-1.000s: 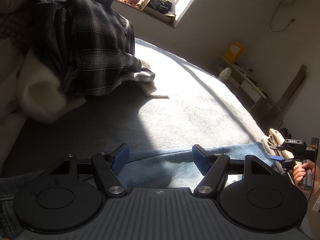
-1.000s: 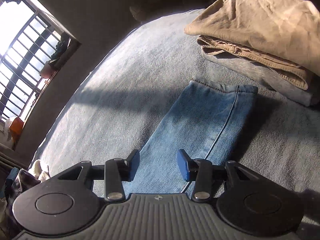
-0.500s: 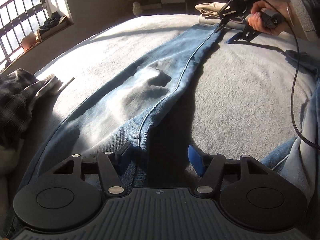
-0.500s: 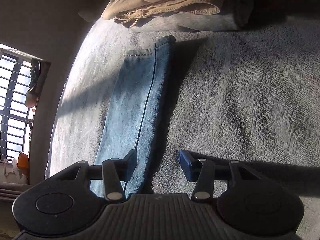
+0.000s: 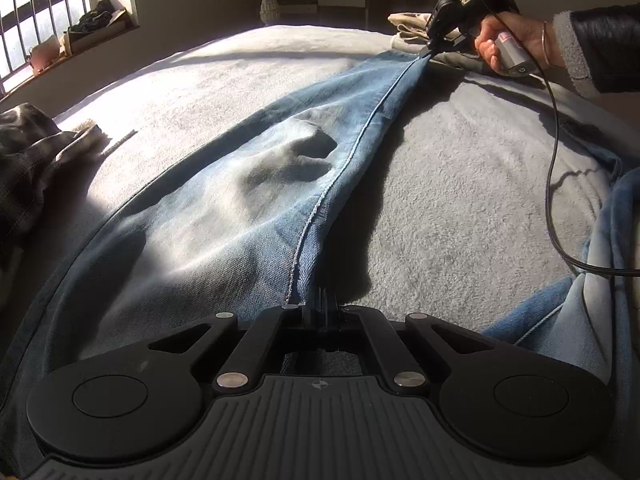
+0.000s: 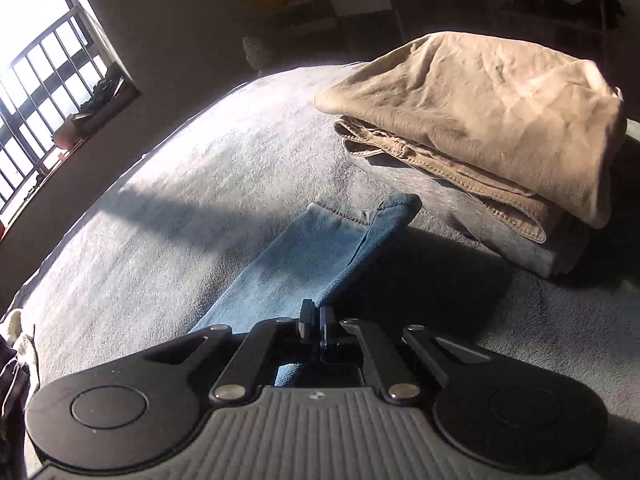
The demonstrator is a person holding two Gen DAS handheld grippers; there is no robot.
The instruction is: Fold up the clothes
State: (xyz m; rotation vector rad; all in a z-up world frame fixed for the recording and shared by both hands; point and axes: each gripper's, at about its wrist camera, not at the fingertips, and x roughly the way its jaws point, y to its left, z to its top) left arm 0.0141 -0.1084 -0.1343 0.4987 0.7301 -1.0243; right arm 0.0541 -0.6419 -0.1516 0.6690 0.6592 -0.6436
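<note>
Jeans (image 5: pixel 248 200) lie stretched along the grey bed (image 5: pixel 460 184), one leg running from near me up toward the far end, lit by sun from the window (image 5: pixel 60 12) on the left. At the left edge sits a heap of plaid cloth (image 5: pixel 24 152), untouched.

Moving right, the left gripper (image 5: pixel 318 304) has just been closing: a moment ago its pads stood apart over the seam edge, and now they meet tight on that edge near the thigh, denim pinched between them. The fabric rises a little toward the pinch.

Further right, at the cuff end, the right gripper (image 6: pixel 316 320) has likewise just snapped closed from half open, and its jaws now clamp the side fold of the leg just short of the hem (image 6: pixel 340 216). From the left view the hand (image 5: pixel 504 40) holding it shows a cable trailing down across the bed.

Beyond the cuff, on the right, a stack of folded clothes (image 6: pixel 480 128) sits close by, tan on top of grey.

With both ends of the same edge now gripped, I judge the leg is ready to be lifted and carried over for a fold; nothing is folded yet.
</note>
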